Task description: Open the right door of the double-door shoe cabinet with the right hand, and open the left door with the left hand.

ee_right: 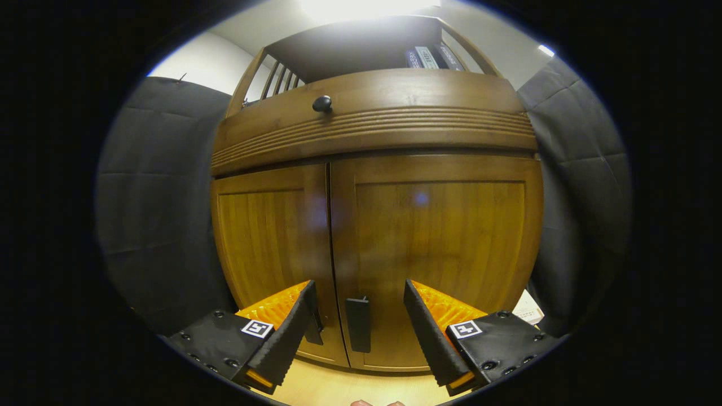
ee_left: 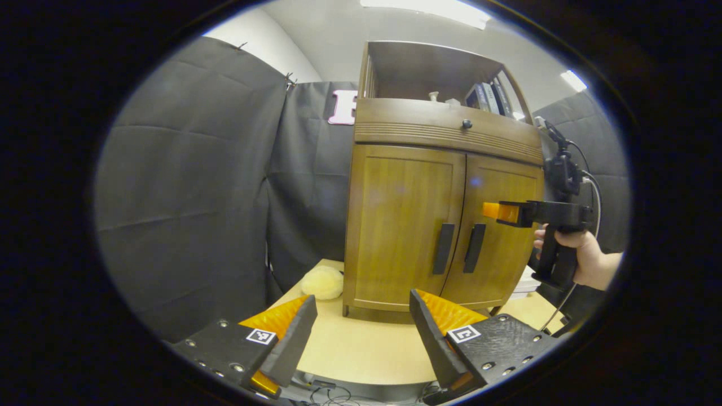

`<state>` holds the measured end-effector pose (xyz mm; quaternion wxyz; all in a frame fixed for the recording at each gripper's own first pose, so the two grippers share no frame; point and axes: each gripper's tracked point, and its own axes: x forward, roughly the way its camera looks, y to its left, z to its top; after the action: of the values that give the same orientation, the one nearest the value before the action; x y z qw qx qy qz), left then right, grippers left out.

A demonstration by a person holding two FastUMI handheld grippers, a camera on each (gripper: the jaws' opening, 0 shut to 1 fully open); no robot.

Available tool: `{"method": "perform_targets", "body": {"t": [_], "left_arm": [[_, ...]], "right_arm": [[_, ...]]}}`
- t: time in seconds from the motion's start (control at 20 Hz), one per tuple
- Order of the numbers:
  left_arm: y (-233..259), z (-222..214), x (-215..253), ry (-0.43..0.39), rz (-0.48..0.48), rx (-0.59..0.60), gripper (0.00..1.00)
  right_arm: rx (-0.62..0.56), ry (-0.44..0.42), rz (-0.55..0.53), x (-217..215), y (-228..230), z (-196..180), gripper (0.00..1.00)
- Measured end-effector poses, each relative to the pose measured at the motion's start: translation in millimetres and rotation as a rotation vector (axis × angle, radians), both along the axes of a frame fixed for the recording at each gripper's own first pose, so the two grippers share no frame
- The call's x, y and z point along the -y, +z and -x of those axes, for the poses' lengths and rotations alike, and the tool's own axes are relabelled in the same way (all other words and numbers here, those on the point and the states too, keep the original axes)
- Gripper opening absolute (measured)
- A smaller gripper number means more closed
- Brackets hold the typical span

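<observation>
Both claws spread apart before the closed shoe cabinet.

Left claw [ee_left: 361,332] hangs with fingers wide over the table [ee_left: 366,349], well short of the shoe cabinet [ee_left: 440,225], which stands toward the table's far edge with both doors shut. Right claw [ee_right: 358,332], fingers likewise apart, sits close to the right door [ee_right: 434,254], its handle [ee_right: 359,324] between the fingers, seemingly untouched. A yellow plush thing [ee_left: 322,282] lies by the cabinet's left corner.
</observation>
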<state>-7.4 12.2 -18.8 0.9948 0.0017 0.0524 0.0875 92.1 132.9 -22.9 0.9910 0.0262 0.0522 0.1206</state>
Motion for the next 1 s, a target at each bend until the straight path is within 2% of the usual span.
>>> {"method": "perform_targets", "body": {"t": [0.6,0.9,1.0], "left_arm": [[-35.5,8.4,-5.3,0.140,0.061,-0.066,0.95],[-38.4,6.8,-3.6,0.168,0.061,-0.065,0.96],[-39.4,4.9,-0.1,0.164,0.090,-0.066,0.96]], "right_arm": [[-0.113,-0.036,0.063,-11.5,-61.1,-57.0,0.97],[-0.135,-0.075,0.099,-10.3,-80.4,-60.5,0.55],[-0.137,-0.065,0.095,-16.6,-87.9,-65.3,0.55]]}}
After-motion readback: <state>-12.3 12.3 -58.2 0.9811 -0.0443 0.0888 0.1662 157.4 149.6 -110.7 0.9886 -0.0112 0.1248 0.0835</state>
